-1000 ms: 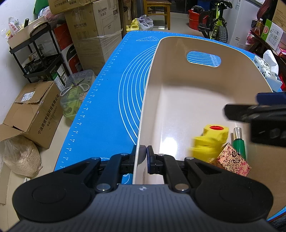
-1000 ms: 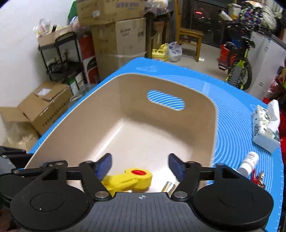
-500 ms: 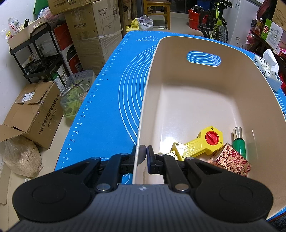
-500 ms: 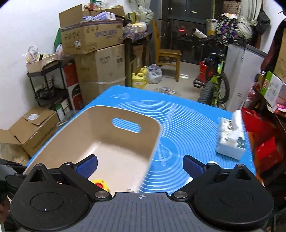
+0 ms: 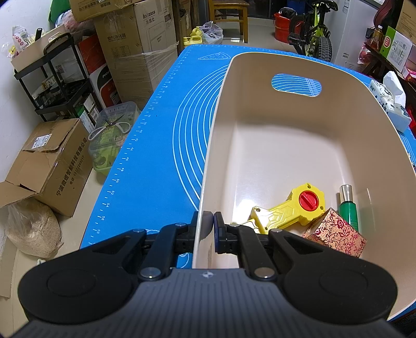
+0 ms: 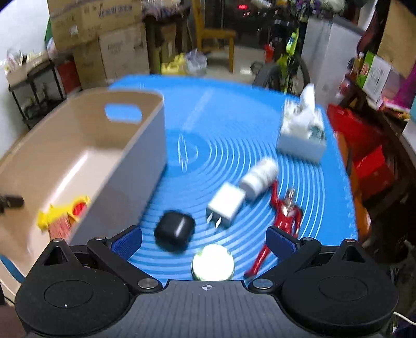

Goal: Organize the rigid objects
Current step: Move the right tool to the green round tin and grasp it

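Note:
My left gripper (image 5: 210, 223) is shut on the near left rim of the beige bin (image 5: 291, 135). Inside the bin lie a yellow toy with a red knob (image 5: 293, 208), a green bottle (image 5: 348, 205) and a red patterned box (image 5: 335, 236). In the blurred right wrist view, my right gripper (image 6: 204, 238) hangs open over the blue mat (image 6: 234, 124), with nothing between its fingers. Under it lie a black case (image 6: 174, 230), a white charger plug (image 6: 226, 204), a white bottle (image 6: 258, 175), a red figure (image 6: 284, 215) and a pale round ball (image 6: 212, 262). The bin (image 6: 85, 145) stands to the left.
A tissue pack (image 6: 301, 132) sits at the mat's far right. Cardboard boxes (image 5: 49, 163), a black rack (image 5: 57, 80) and a clear container (image 5: 111, 135) stand on the floor left of the table. A bicycle (image 5: 314, 33) and a wooden chair (image 5: 226, 13) are behind it.
My right gripper let the yellow toy drop into the bin, opened wide and swung right over the loose objects on the mat. The left gripper kept its hold on the bin rim.

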